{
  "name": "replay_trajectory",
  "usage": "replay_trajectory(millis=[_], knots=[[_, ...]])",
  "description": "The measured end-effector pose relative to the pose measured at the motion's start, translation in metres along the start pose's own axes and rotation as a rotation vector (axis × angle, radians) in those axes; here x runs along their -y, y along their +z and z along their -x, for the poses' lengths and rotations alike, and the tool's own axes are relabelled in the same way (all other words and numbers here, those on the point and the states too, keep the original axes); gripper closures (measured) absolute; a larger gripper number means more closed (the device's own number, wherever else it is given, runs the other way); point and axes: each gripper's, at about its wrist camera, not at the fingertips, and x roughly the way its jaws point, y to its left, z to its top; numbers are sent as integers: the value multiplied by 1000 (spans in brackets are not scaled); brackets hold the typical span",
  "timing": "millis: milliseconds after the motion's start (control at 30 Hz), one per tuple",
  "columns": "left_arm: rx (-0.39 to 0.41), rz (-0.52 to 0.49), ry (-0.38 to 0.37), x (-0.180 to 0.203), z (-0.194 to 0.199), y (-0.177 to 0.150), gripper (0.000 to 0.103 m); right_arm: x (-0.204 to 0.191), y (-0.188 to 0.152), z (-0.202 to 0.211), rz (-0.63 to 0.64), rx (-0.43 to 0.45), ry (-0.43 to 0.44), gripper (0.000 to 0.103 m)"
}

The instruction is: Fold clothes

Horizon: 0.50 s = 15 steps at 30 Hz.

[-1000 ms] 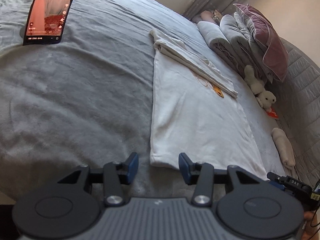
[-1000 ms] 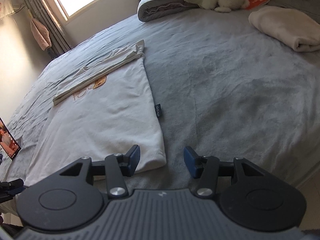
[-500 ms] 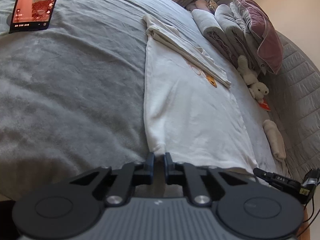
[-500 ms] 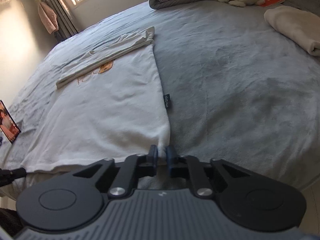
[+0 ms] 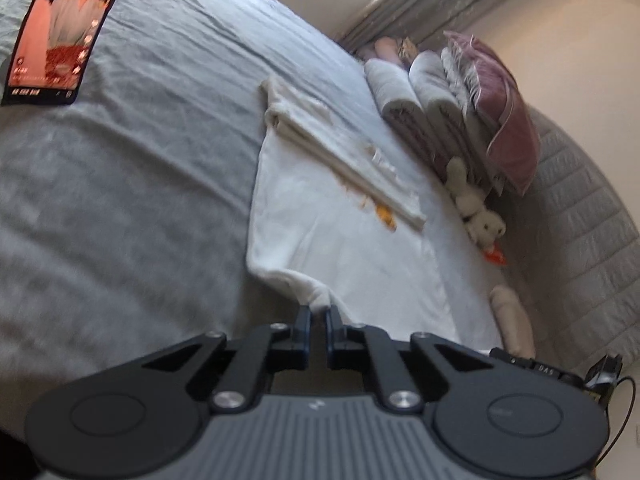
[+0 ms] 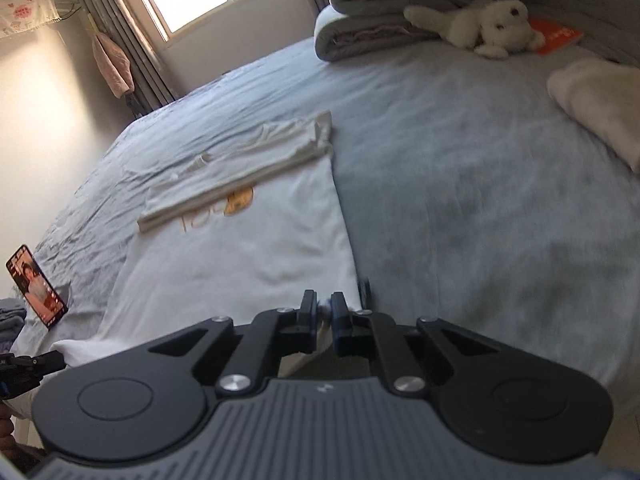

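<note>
Pinching both near hem corners of the white t-shirt, left gripper and right gripper fingers clamped on cloth, likely to fold it toward the collar end on the bed.

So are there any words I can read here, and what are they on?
"DAS" (maybe "UAS"): on the black device at the right edge.
Writing on the phone screen: too blurred.
Orange print on the white T-shirt: half hidden, unreadable.
Writing on the wall poster and the orange card: too small.
</note>
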Motion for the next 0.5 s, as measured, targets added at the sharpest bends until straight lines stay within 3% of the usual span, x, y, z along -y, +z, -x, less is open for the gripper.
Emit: replay_trajectory(millis=[133,267,500], knots=[[35,20,-9,3,-13,22,97,-1,22,-18,12,17,-8,94],[42,23,20,2,-37,48,103,5,42,-46,-9,0,-12,94],[47,7,74,-7,-76,76,103,17,60,-95,-41,-45,-17,94]])
